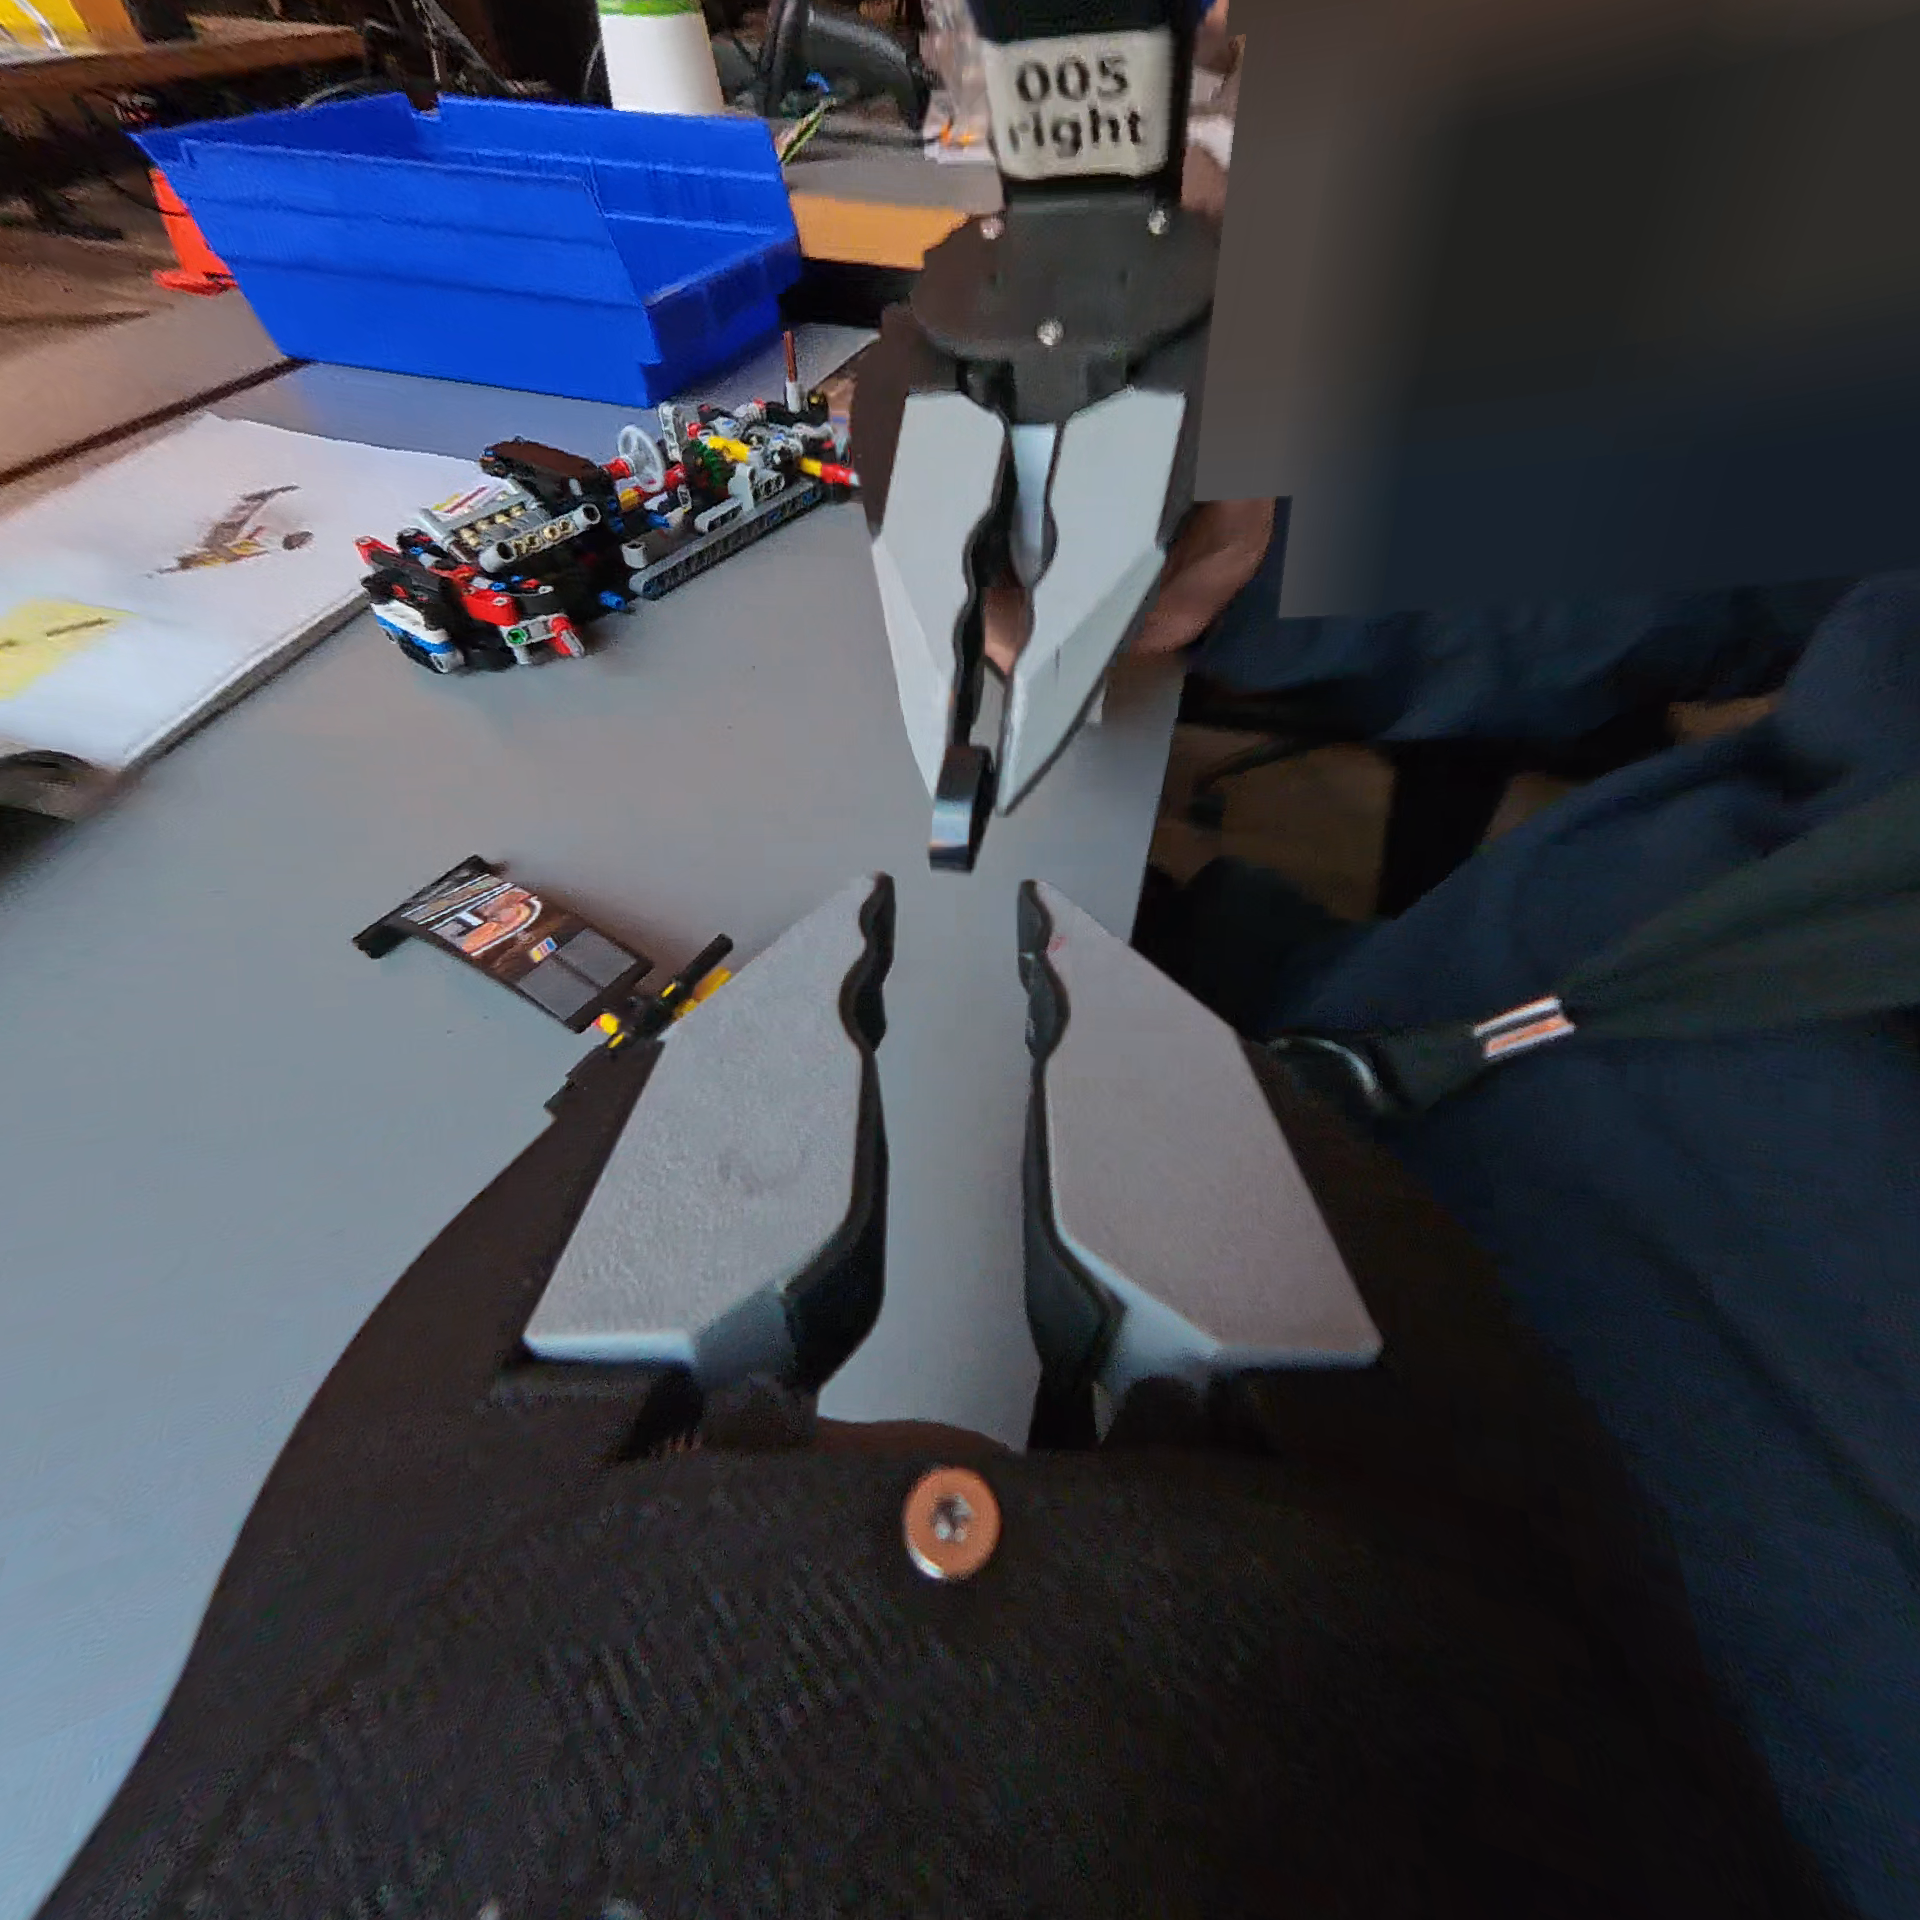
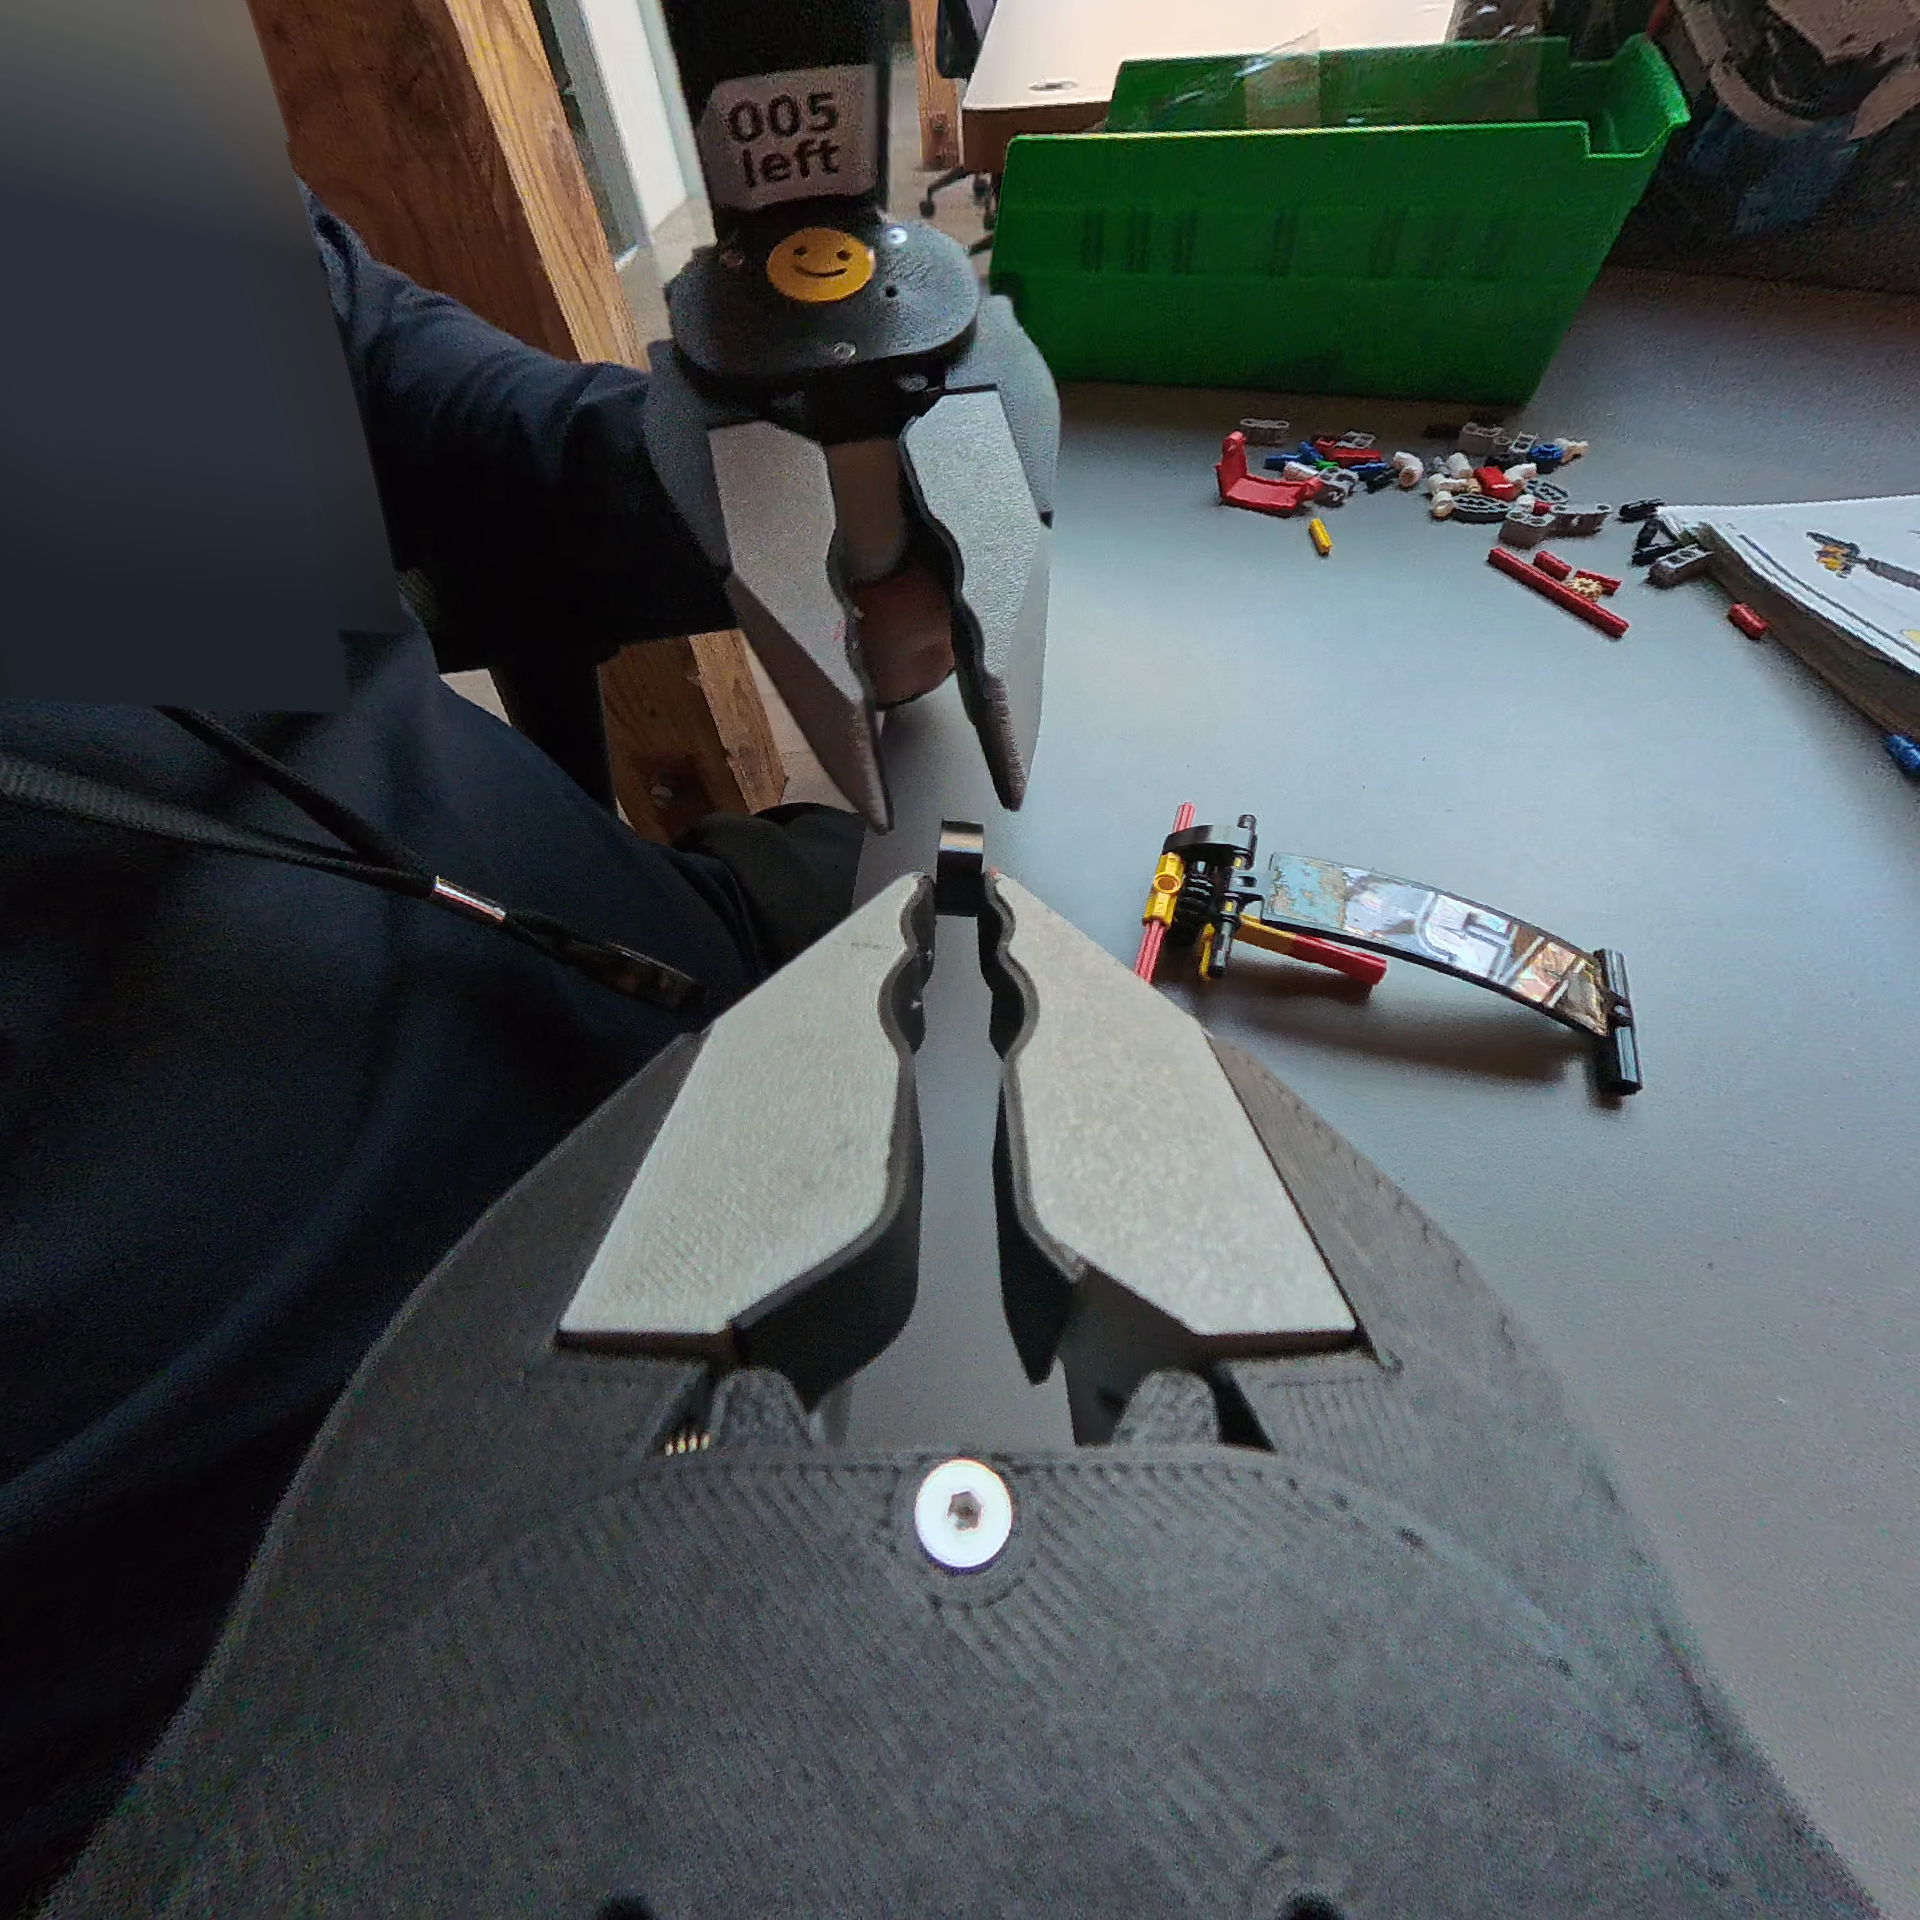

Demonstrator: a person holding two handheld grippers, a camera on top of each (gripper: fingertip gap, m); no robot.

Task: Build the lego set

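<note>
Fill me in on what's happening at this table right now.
A person holds two sets of tongs tip to tip above a grey table. The right tongs pinch a small black piece at their tips. The left tongs stand open just short of it, with nothing between them. On the table lie a curved panel with stickers, a partly built toy vehicle, loose bricks, an instruction booklet, a blue bin and a green bin.

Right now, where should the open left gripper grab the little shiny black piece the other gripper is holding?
Grip the free end of the small glossy black piece jutting past the right gripper. The left gripper faces it head-on, so probably straight in, pads on its flat sides.
</note>
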